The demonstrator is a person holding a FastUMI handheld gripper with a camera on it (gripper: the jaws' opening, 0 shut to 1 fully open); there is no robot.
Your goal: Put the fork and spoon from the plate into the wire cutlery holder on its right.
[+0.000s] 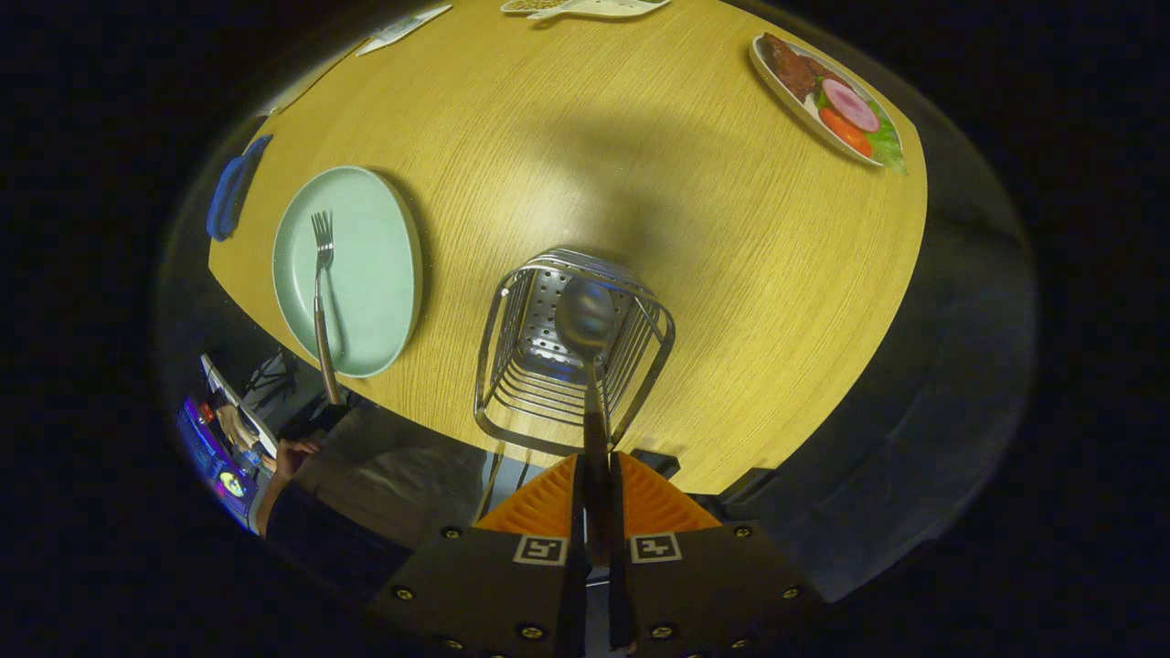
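So the gripper (596, 512) has its fingers pinched tight on the handle of the spoon (586, 320), and the bowl end sticks out straight ahead of them, hanging right over the open top of the wire cutlery holder (571, 352). Looks to me like the drop-in step. I'd keep the spoon lined up with the middle of the basket so the bowl doesn't clip the top rim wire, lower it until the tip is well inside, then let go. Releasing too high probably means it bounces off the wires or tips the holder. The fork (320, 292) is off to the left of the fingers, lying on the green plate (375, 274) with its handle hanging over the near rim, so that's next.
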